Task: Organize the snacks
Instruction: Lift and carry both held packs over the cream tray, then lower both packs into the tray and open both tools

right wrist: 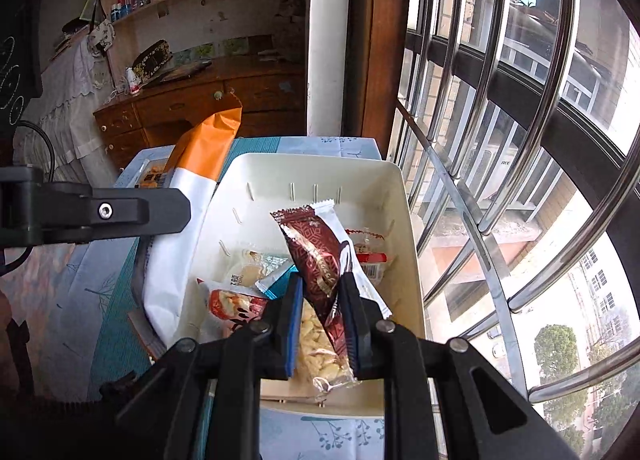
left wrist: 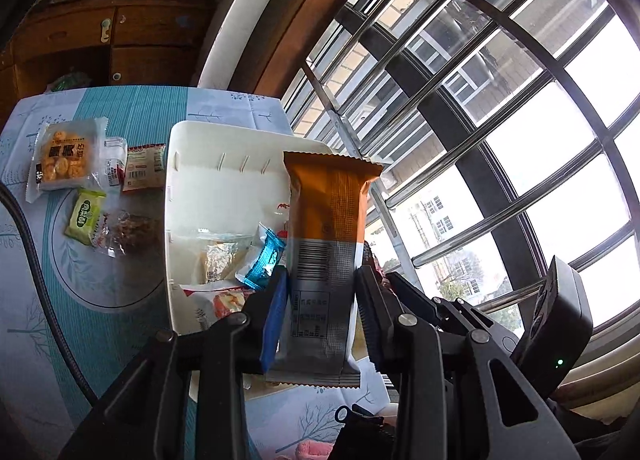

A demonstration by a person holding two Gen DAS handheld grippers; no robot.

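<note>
My left gripper [left wrist: 322, 280] is shut on an orange, grey and white snack bar [left wrist: 326, 244], held upright above the right side of the white bin [left wrist: 224, 147]. In the right wrist view the same orange bar [right wrist: 200, 151] shows at the bin's left edge with the left gripper's black finger [right wrist: 120, 211]. My right gripper [right wrist: 320, 288] is shut on a dark red snack packet [right wrist: 320, 248], held over the white bin [right wrist: 360, 175]. Inside the bin lie a blue packet [left wrist: 264, 260], a red and white packet [right wrist: 232, 304] and several other snacks.
Loose snacks lie on the blue patterned tablecloth left of the bin: a biscuit pack [left wrist: 64, 157], a green packet [left wrist: 86, 215], a clear nut packet [left wrist: 124, 232] and a red-edged packet [left wrist: 142, 167]. A barred window [left wrist: 500, 119] runs along the right. A wooden cabinet [right wrist: 192, 107] stands behind.
</note>
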